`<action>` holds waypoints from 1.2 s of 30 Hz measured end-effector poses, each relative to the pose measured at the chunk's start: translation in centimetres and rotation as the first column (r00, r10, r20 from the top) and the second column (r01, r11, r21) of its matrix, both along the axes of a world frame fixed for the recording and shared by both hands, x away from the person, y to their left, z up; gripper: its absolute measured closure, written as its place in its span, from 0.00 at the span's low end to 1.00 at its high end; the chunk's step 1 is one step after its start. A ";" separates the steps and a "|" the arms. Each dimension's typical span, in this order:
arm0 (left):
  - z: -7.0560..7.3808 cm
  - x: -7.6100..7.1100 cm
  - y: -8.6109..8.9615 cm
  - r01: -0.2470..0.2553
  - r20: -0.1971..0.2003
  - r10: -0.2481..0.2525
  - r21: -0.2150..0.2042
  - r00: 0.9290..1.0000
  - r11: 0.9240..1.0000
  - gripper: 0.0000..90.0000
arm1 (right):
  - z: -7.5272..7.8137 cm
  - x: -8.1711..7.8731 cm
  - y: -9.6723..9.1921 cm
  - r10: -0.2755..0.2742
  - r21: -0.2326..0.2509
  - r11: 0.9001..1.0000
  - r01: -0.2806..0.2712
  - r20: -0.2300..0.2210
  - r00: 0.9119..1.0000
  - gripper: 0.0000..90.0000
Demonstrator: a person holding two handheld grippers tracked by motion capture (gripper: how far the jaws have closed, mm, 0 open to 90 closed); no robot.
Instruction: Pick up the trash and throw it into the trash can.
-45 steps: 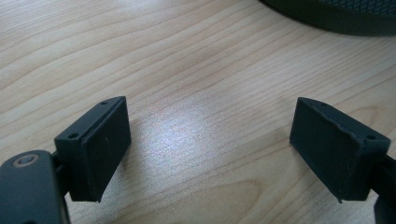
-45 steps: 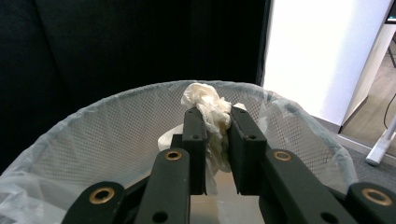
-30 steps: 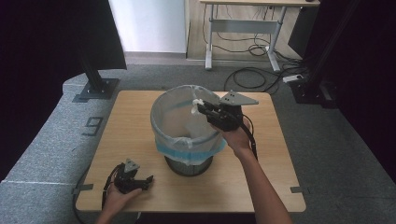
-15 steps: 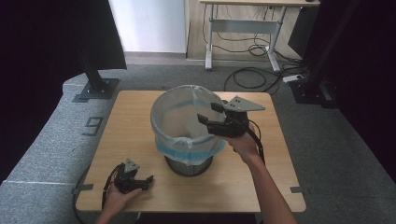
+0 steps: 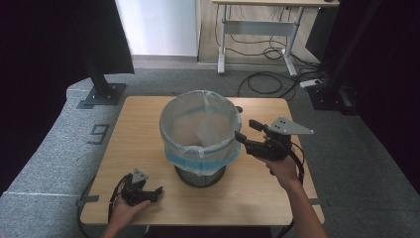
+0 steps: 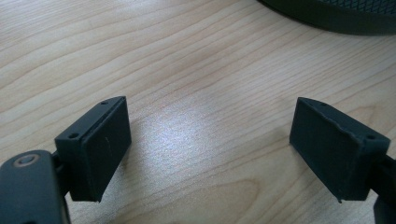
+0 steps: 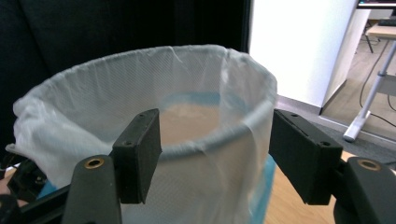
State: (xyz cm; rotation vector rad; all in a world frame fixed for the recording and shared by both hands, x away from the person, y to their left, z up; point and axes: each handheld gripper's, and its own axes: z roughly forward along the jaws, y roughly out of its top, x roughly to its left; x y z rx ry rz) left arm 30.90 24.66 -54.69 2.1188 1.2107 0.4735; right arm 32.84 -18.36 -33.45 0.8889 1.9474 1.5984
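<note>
Liner bag [image 5: 198, 131] is folded over the rim of the mesh bin [image 5: 200, 176] at mid-table. Right gripper [image 5: 242, 136], jaws just opened with nothing between them, sits just beside the bin's right-hand rim, so it's the nearer one. Left gripper [image 5: 151, 191] rests open on the table [image 5: 148, 114], near-left of the bin.

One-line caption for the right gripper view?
Open right gripper faces the rim of a wire-mesh bin lined with a white, blue-edged plastic bag.

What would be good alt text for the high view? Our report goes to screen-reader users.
A person's right gripper, jaws open, sits at the right rim of a bin lined with a white bag on a wooden table. The left gripper rests open near the front left edge.
</note>
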 end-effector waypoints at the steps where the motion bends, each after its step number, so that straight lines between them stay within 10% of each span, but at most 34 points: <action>1: 0.0 0.0 0.0 0.000 0.000 0.000 0.000 1.000 1.000 0.14 | -0.2 -0.1 -0.3 -0.005 0.001 1.000 0.005 0.000 1.000 0.38; 36: 0.0 0.0 0.0 -0.003 0.001 0.003 0.000 1.000 1.000 0.14 | -9.1 -1.6 -5.4 -0.075 -0.035 0.997 0.071 -0.153 0.985 0.38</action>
